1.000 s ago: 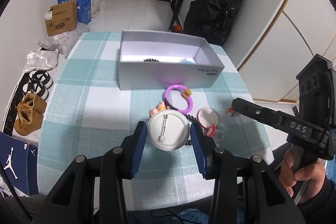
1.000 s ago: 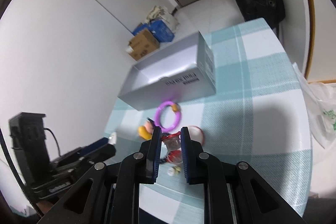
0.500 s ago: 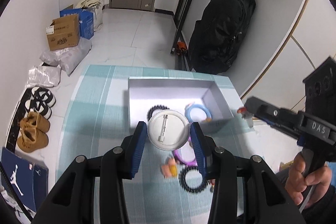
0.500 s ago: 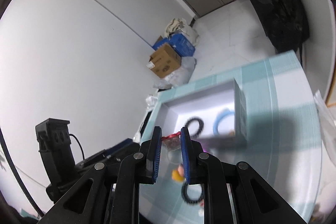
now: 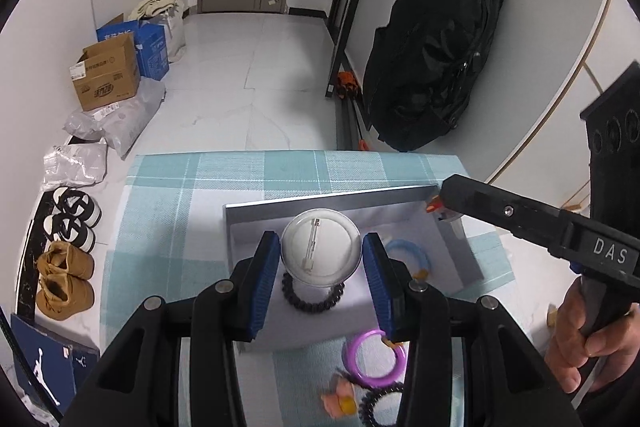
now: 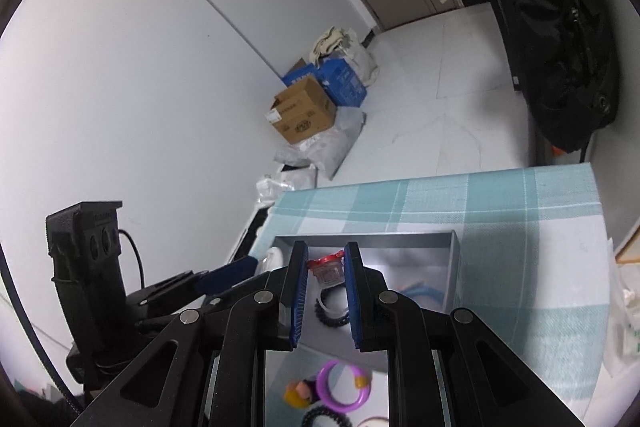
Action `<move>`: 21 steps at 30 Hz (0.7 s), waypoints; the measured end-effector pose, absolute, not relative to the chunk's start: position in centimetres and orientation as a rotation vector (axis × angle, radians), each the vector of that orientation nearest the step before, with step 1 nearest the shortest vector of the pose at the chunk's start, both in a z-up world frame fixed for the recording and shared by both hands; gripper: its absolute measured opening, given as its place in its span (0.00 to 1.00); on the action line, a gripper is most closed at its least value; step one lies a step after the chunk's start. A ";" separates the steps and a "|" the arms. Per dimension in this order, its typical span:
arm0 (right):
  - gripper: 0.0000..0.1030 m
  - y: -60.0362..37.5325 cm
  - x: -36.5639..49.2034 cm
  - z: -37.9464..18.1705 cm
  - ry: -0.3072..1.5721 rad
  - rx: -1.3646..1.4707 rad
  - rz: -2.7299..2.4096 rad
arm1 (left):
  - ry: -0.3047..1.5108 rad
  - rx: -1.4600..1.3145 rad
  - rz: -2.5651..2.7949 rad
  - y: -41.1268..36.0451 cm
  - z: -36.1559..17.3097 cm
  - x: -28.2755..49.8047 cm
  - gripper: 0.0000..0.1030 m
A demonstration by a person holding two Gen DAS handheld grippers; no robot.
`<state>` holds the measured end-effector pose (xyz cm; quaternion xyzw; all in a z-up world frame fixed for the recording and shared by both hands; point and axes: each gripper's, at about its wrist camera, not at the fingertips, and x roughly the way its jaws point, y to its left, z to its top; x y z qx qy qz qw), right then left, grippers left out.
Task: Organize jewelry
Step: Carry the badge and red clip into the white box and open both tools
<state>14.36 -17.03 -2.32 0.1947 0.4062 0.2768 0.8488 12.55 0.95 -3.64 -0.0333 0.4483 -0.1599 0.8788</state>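
Left gripper point(image 5: 322, 255): blue pads clamped on the rim of a round pin badge point(image 5: 321, 247), held above the left half of the grey box point(image 5: 320, 197).
Pin badge: back side faces the camera; white disc with a silvery rim; its metal pin runs nearly straight away from the camera, slightly tilted.
Box contents: a black spiral hair tie point(image 5: 313, 297) below the badge, a light blue ring point(image 5: 408, 255) to its right.
On the checked cloth point(image 5: 168, 227): a purple ring point(image 5: 374, 357) with an orange bead, a pink and yellow trinket point(image 5: 340, 397), another black spiral tie point(image 5: 378, 405).
Right gripper point(image 6: 325, 265): jaws narrow, gripping a small clear-bodied piece with a red top point(image 6: 327, 269), red end away from the camera, over the box.
Hand point(image 5: 580, 341): wrapped round the right gripper's handle.
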 end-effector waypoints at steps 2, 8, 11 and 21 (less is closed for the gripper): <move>0.17 -16.7 14.7 -2.6 0.864 0.387 0.585 | 0.942 -0.061 -0.337 0.9 -3.9 12.9 0.36; 0.17 -16.2 15.8 -4.6 0.915 0.367 0.601 | 0.989 -0.093 -0.354 1.1 -4.7 14.0 0.36; 0.17 -16.1 16.1 -5.4 0.941 0.367 0.607 | 1.016 -0.098 -0.373 0.7 -5.0 14.5 0.36; 0.19 -16.4 16.6 -5.9 0.946 0.384 0.582 | 1.048 -0.127 -0.400 0.6 -5.6 15.1 0.36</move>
